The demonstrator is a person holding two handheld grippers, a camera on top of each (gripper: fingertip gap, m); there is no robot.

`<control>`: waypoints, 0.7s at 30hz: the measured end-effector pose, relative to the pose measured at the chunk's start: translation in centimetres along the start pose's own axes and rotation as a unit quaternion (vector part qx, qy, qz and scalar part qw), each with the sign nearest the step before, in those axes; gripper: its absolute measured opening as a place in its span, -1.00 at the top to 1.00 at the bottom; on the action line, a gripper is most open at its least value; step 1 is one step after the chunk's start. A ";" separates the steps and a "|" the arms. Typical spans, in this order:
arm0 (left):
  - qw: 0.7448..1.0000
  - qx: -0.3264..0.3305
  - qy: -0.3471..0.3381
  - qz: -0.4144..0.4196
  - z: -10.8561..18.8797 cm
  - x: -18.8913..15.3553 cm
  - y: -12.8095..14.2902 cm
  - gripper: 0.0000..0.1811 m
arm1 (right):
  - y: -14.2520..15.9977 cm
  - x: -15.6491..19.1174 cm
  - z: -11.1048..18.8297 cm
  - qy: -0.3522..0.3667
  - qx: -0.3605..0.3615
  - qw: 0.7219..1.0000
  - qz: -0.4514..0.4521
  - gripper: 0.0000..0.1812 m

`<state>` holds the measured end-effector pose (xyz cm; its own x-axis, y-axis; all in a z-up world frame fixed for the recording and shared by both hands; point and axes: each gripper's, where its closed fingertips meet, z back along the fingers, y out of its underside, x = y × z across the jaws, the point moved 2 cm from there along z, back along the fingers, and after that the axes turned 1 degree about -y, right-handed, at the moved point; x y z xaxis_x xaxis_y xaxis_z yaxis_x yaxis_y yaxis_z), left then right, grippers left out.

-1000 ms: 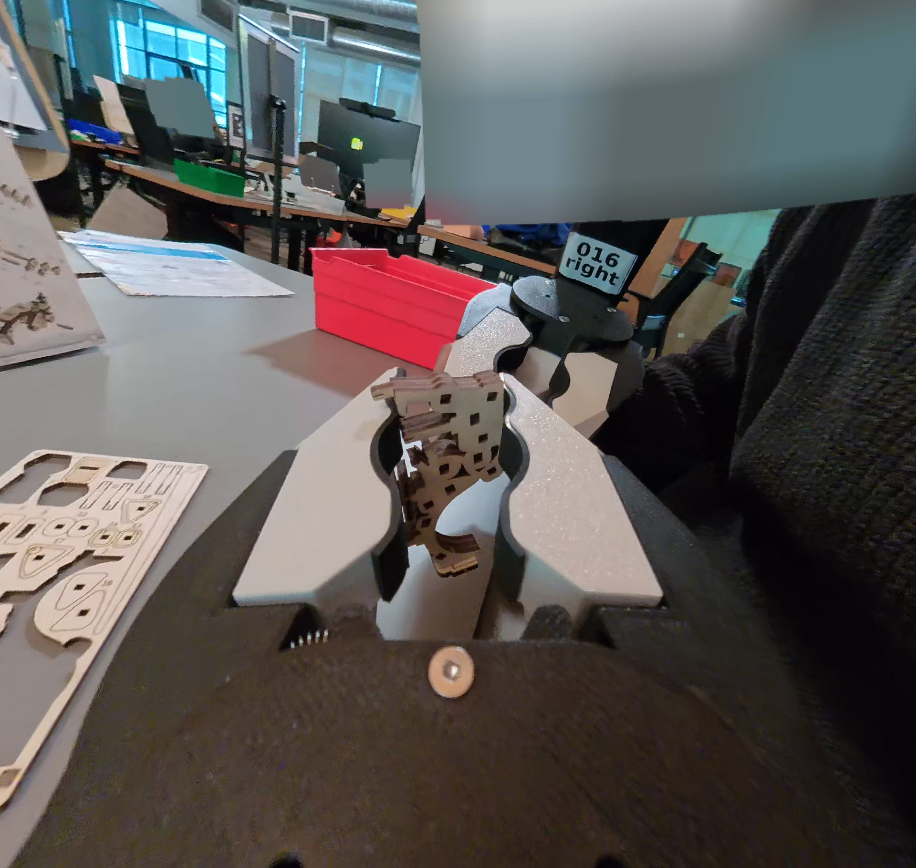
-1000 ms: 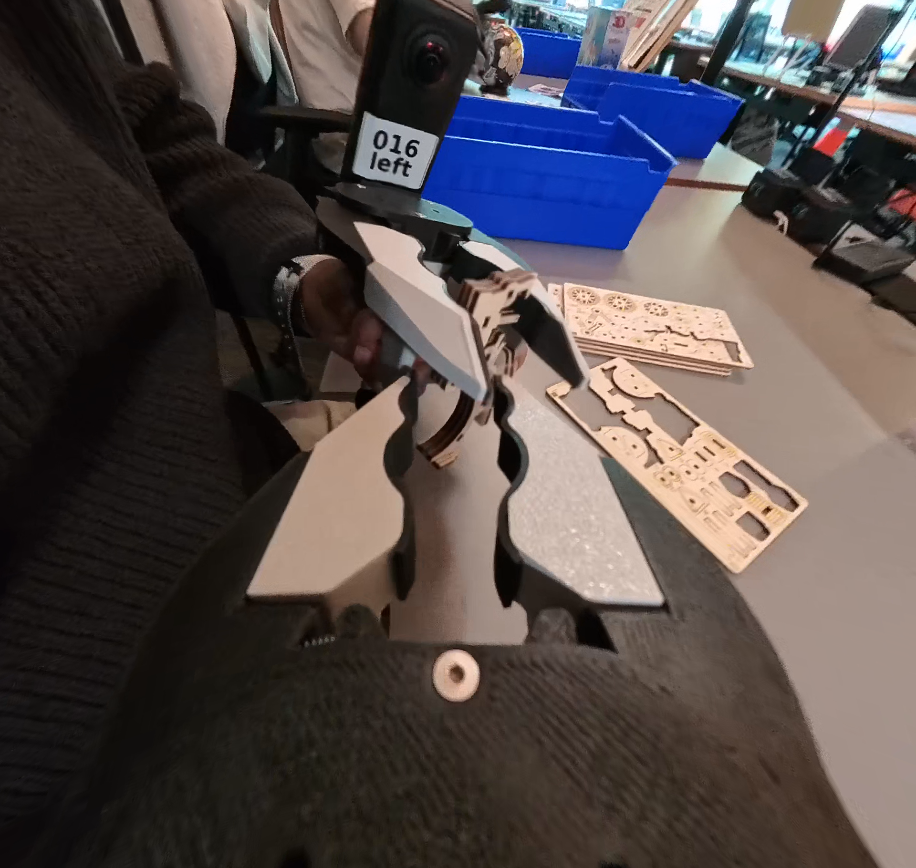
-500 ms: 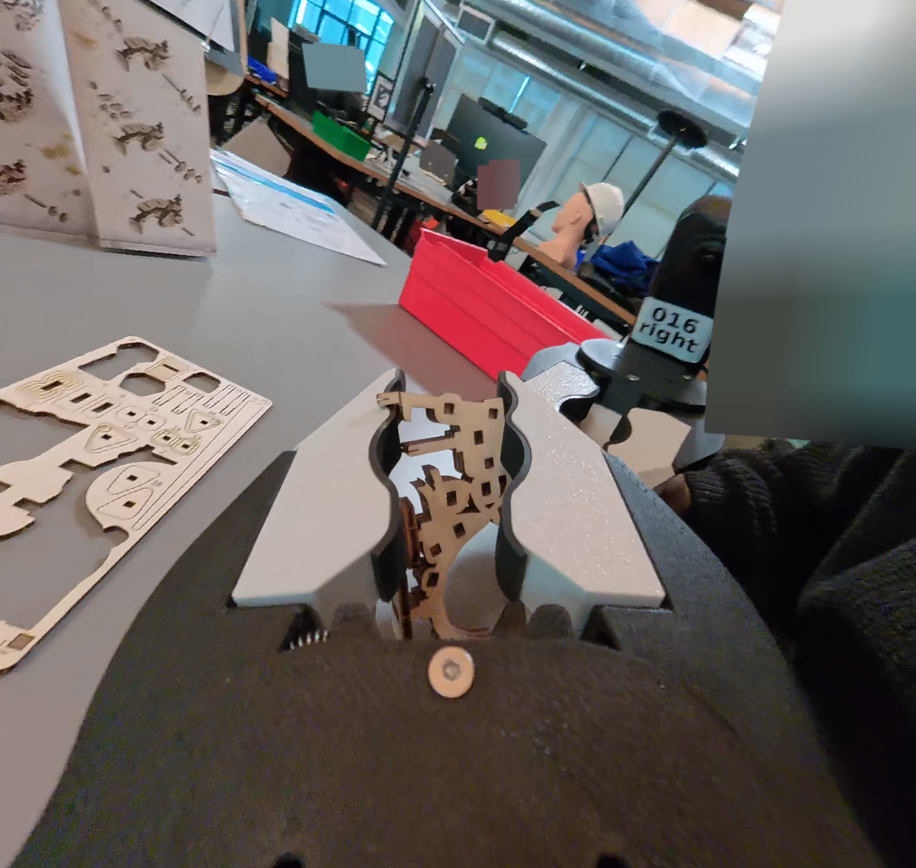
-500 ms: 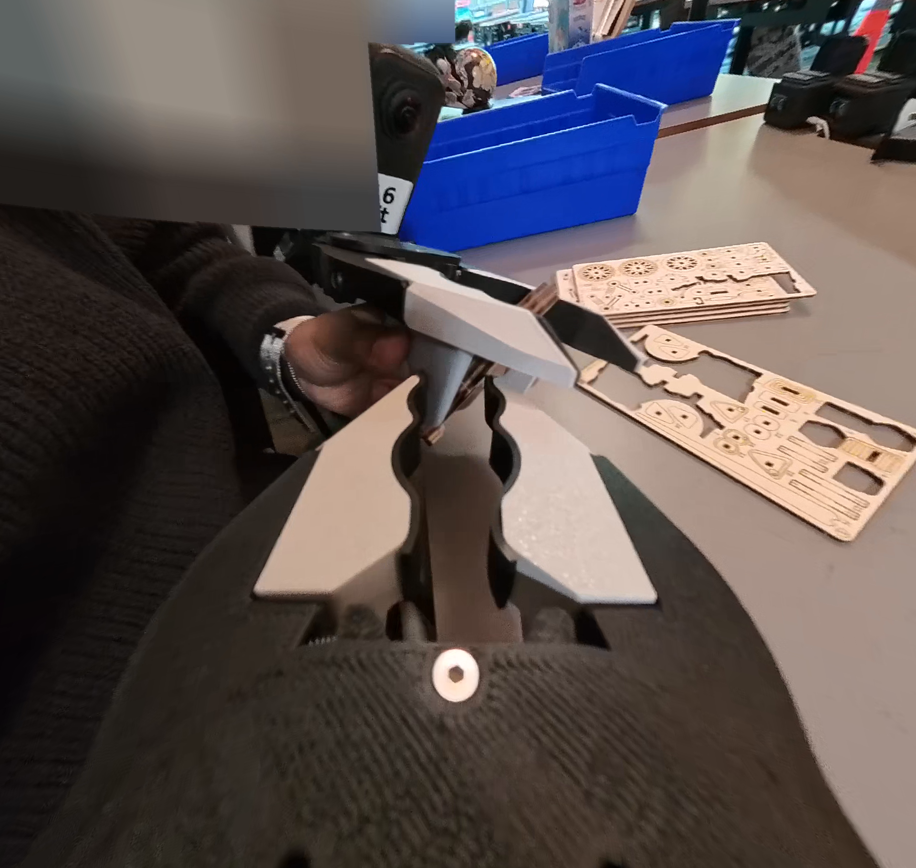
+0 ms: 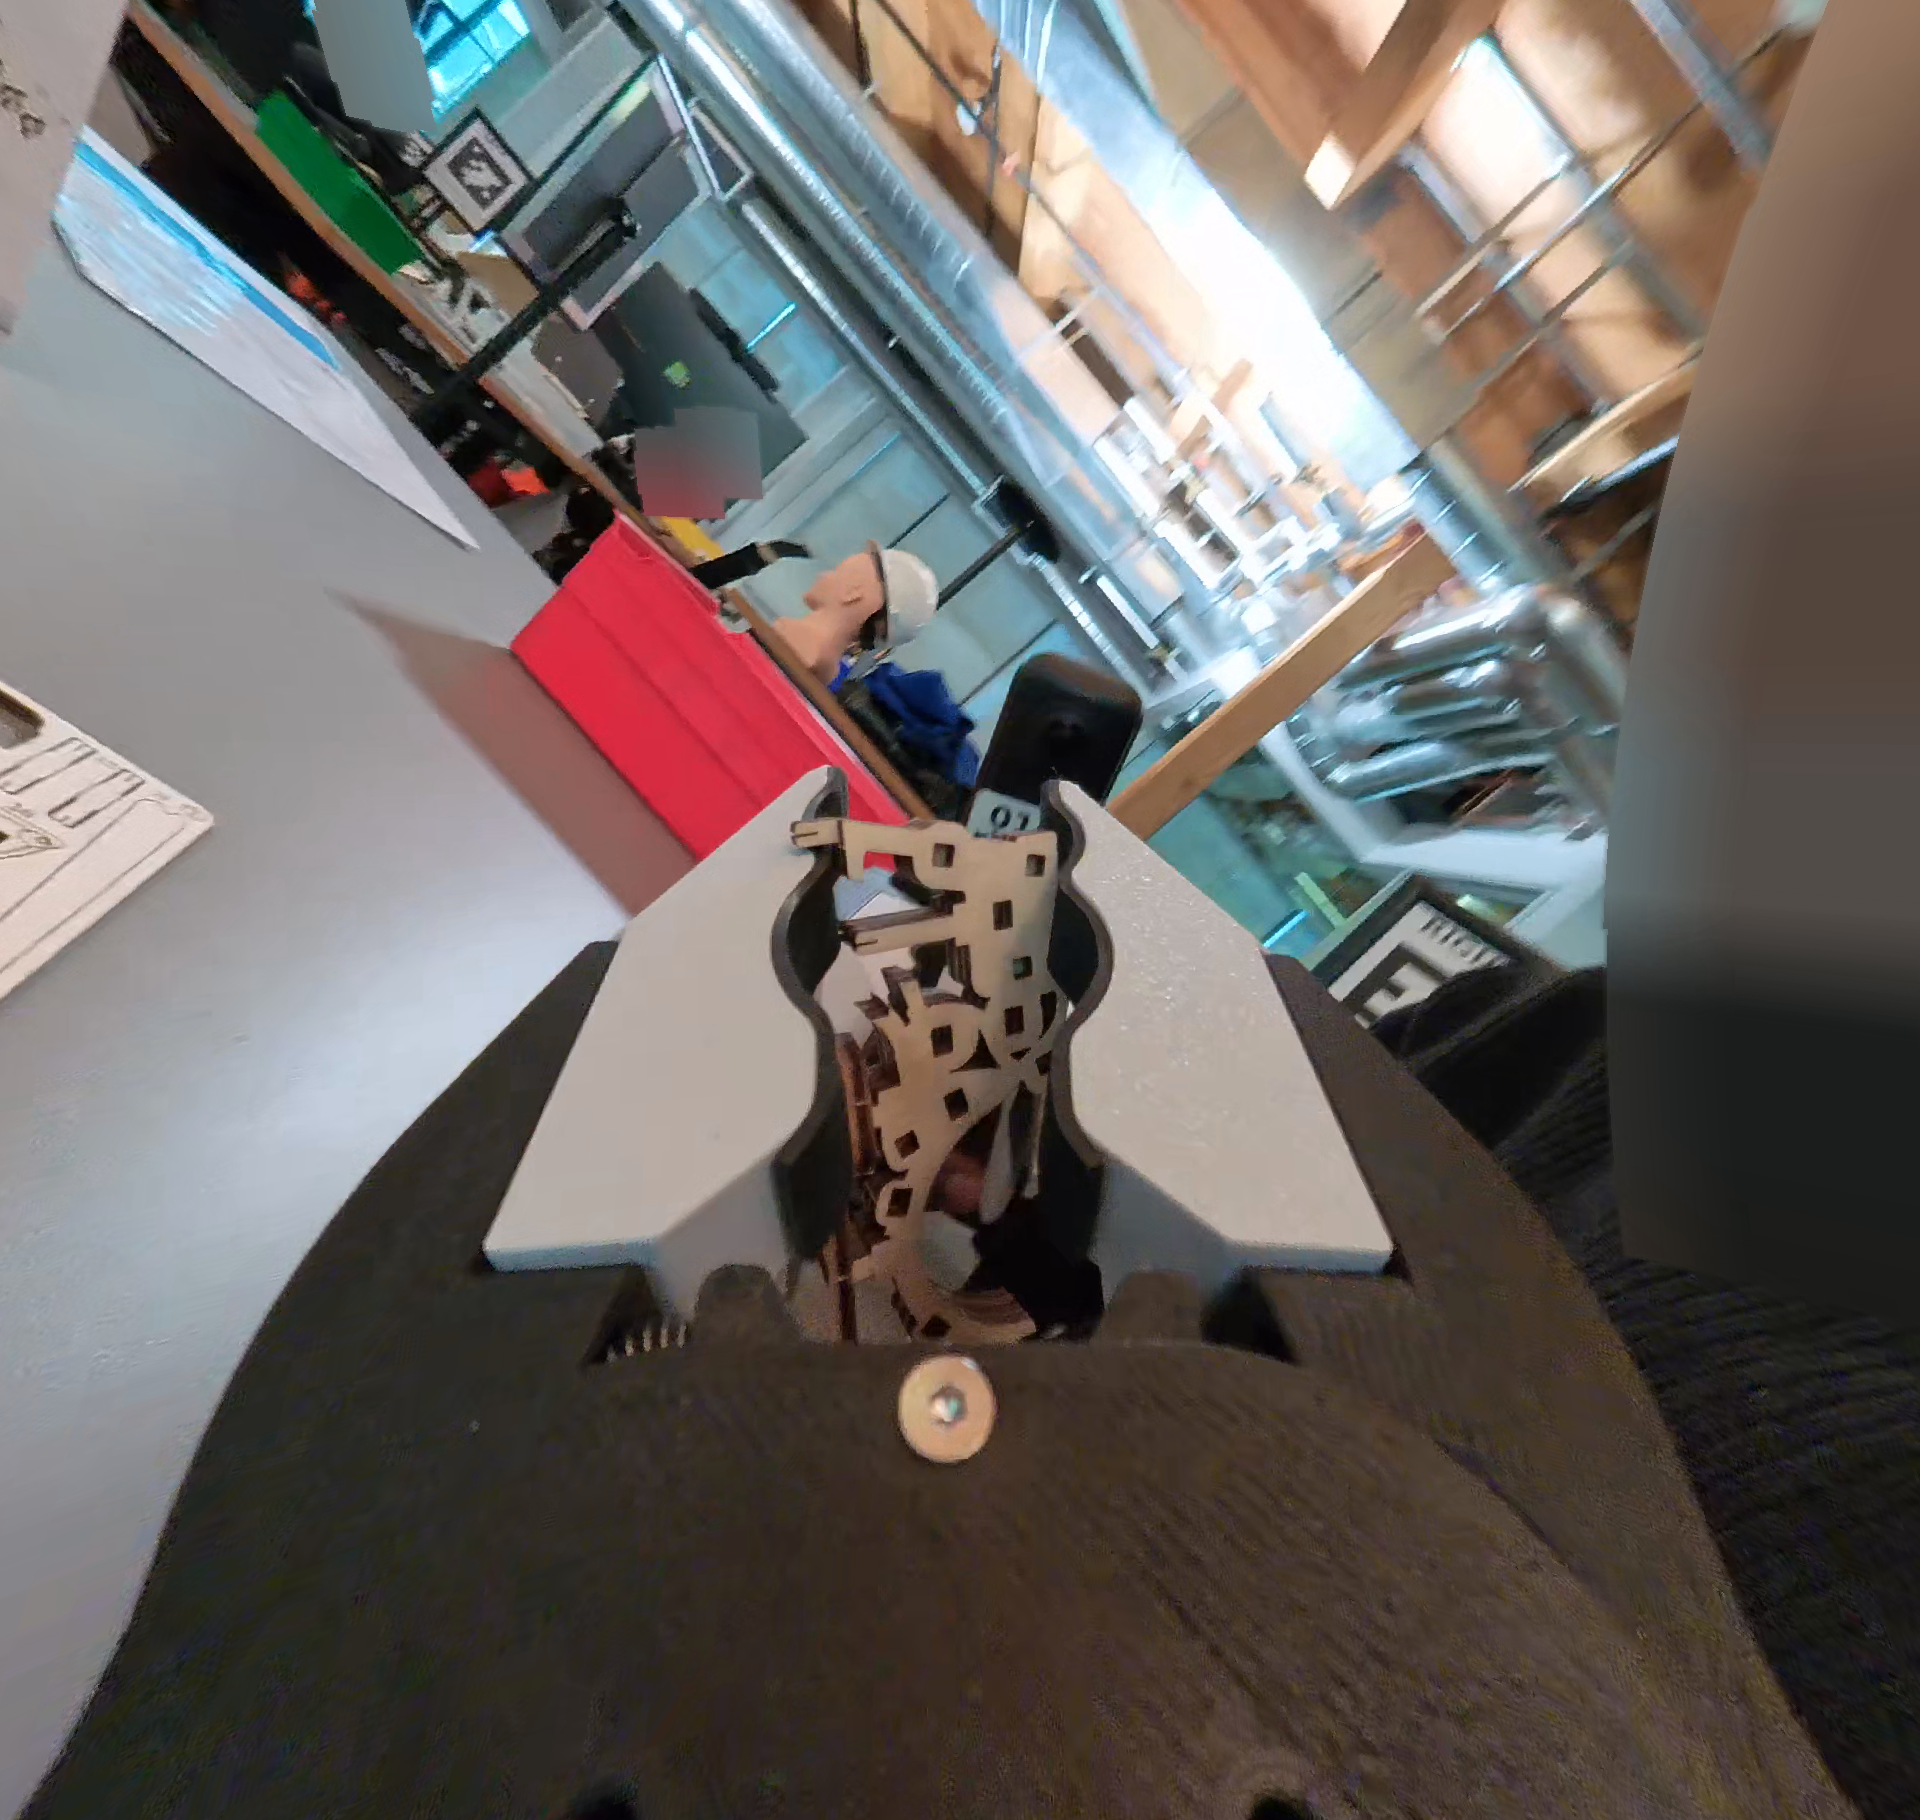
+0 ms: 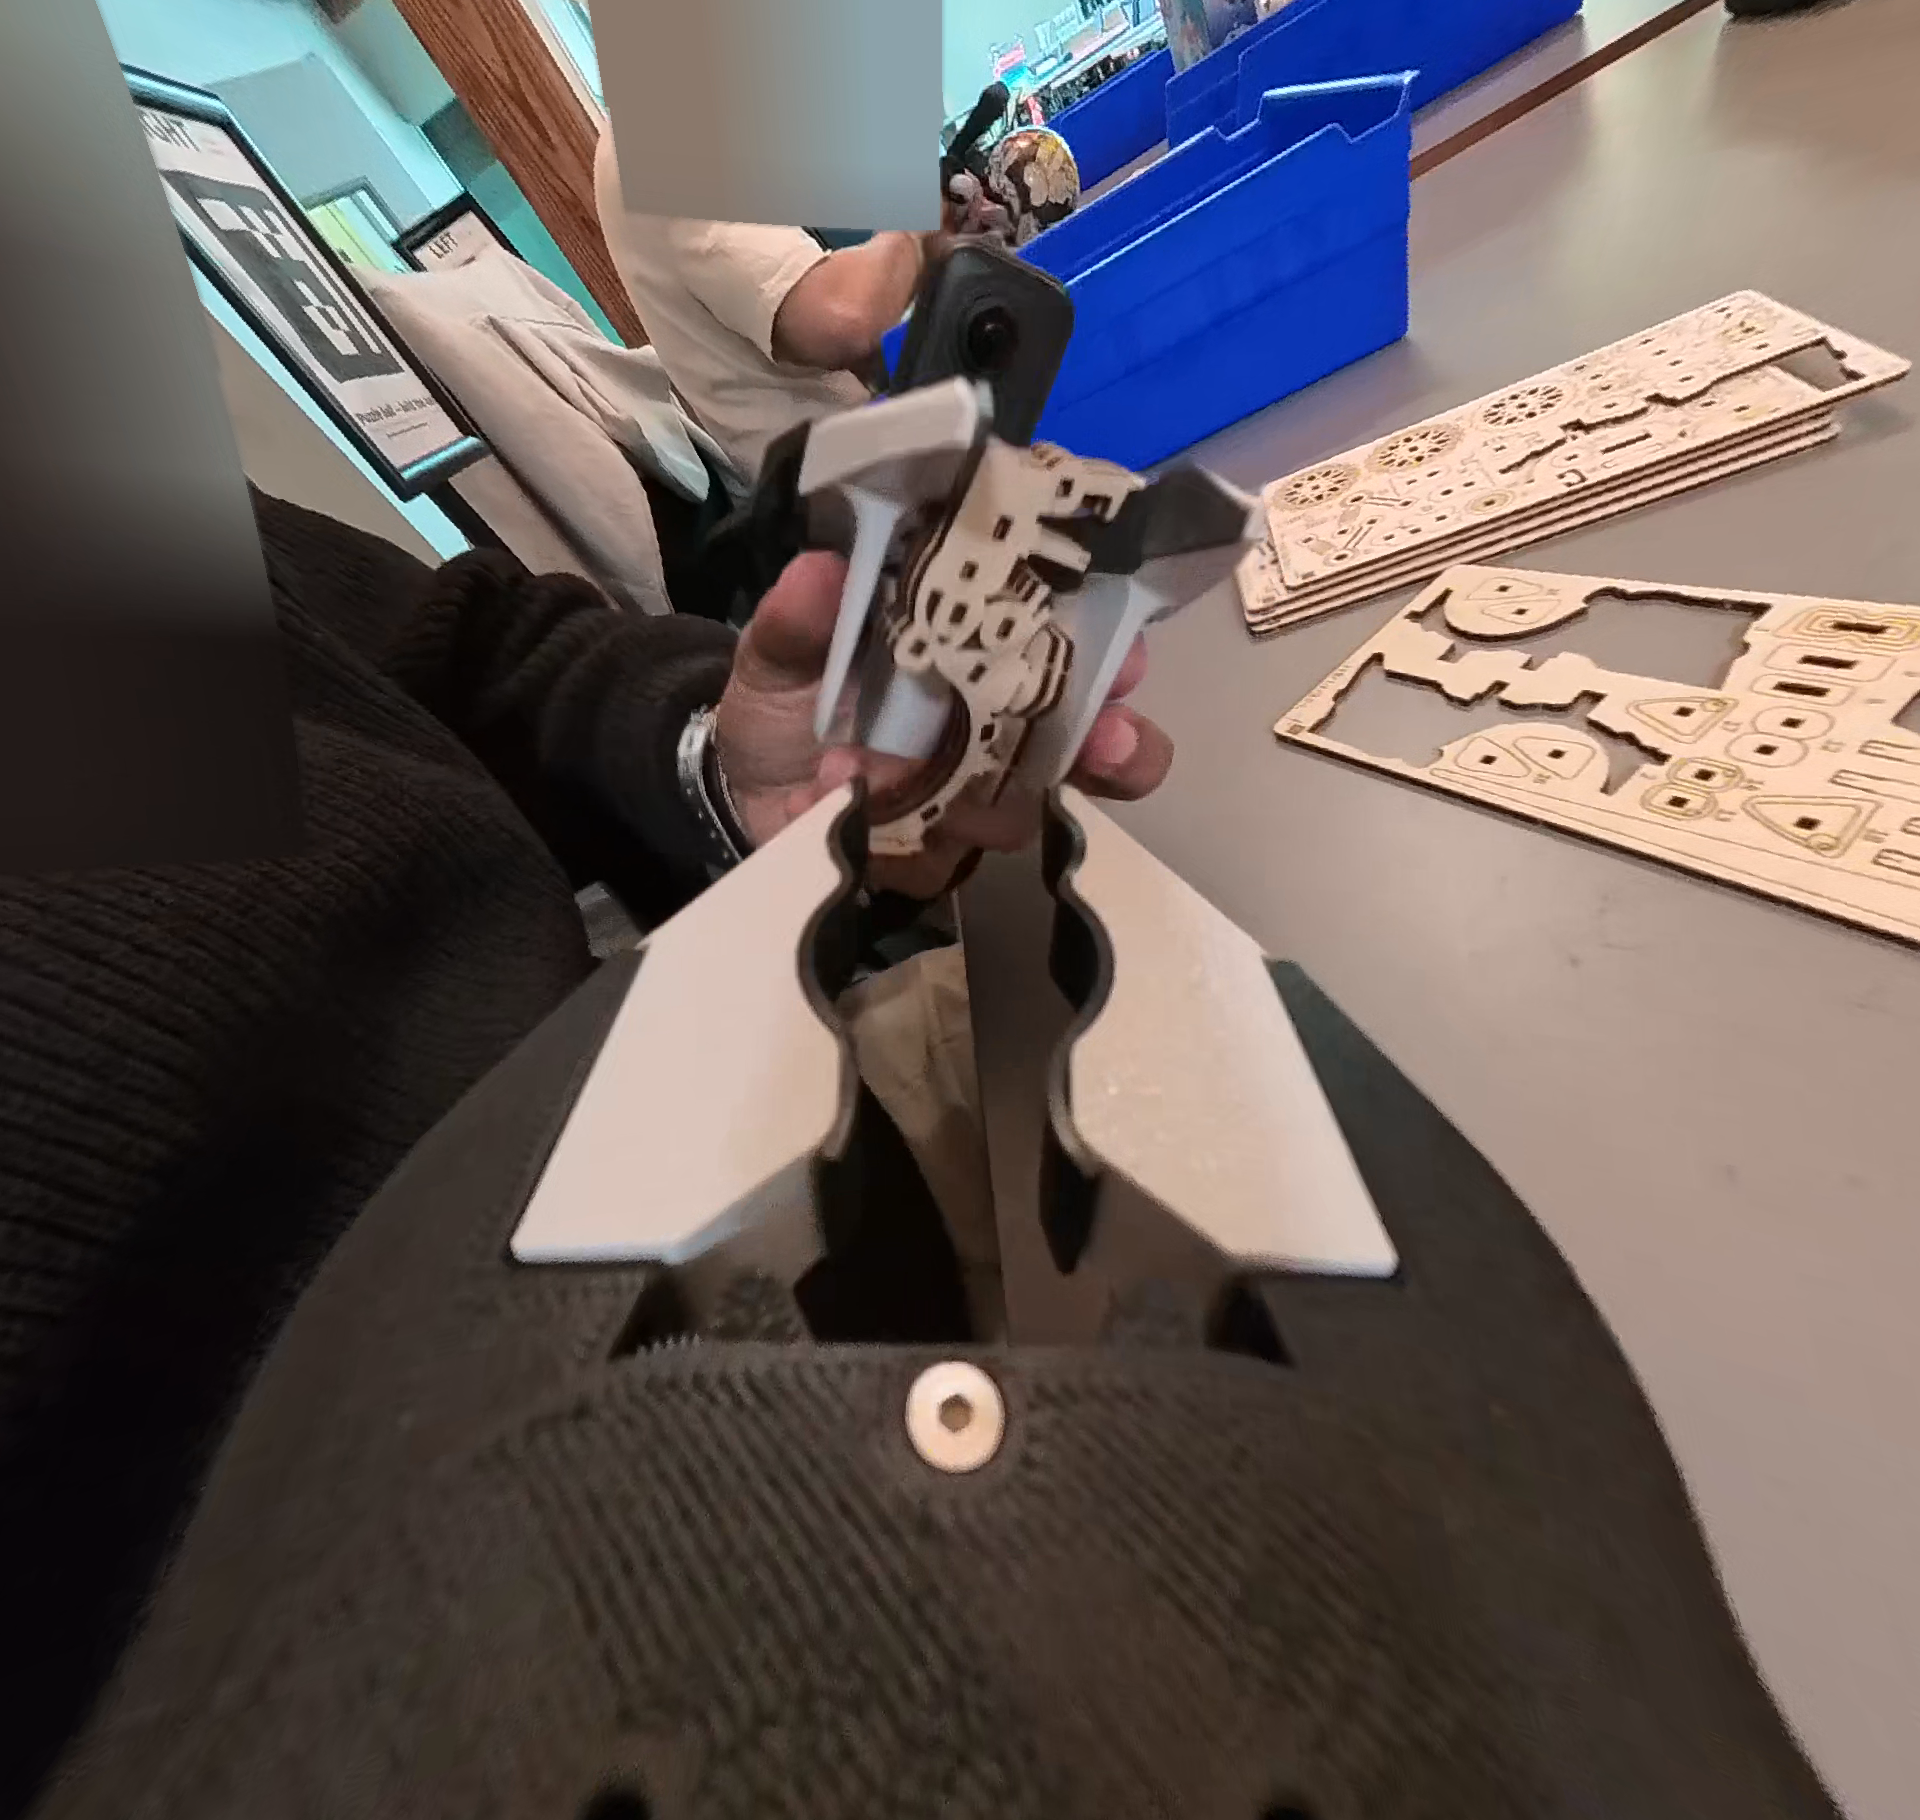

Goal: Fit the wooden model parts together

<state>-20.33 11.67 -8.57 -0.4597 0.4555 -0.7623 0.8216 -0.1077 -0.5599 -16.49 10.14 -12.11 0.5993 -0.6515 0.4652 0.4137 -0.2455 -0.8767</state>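
My left gripper (image 5: 945, 835) is shut on a partly built wooden model (image 5: 966, 1001), a stack of pale laser-cut plates with square holes and a curved lower end. In the right wrist view the left gripper (image 6: 1039, 492) holds the model (image 6: 987, 607) up in the air, tilted, with a hand behind it. My right gripper (image 6: 951, 814) is open. Its tips sit just below the model, and the model's curved lower end reaches between them near the left fingertip. In the left wrist view the right gripper is mostly hidden behind my left fingers; only its camera (image 5: 1060, 731) shows.
On the grey table (image 6: 1558, 1095) lie a cut-out wooden sheet (image 6: 1662, 731) and a stack of sheets (image 6: 1558, 440), with blue bins (image 6: 1247, 264) behind. In the left wrist view a red bin (image 5: 665, 690) and another sheet (image 5: 62, 835) sit on the table. A person in a dark sleeve (image 6: 312, 939) is close on the left. About 6 cm separates my left fingertips from my right.
My left gripper has tilted upward and turned, so the model's broad face now faces the right gripper. The model's lower end stays at the right gripper's tips. The right jaws stand a little wider.
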 end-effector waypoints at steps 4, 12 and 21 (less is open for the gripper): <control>1.000 -0.022 -0.001 0.012 0.3 0.4 -0.9 0.61 | -0.2 -0.1 0.6 0.003 -0.011 1.000 -0.010 0.63; 0.992 -0.014 -0.074 -0.104 -0.6 0.8 -0.4 0.61 | 1.1 0.1 -0.6 0.072 0.022 0.997 0.015 0.54; 0.979 0.032 -0.081 -0.186 -1.7 0.4 1.7 0.61 | 2.0 0.8 -1.2 0.038 0.031 0.999 -0.015 0.79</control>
<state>-18.52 13.17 -9.25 -0.7742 0.3286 -0.5410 0.5673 -0.0191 -0.8233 -15.96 8.27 -13.60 0.5334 -0.6981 0.4776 0.4731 -0.2218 -0.8526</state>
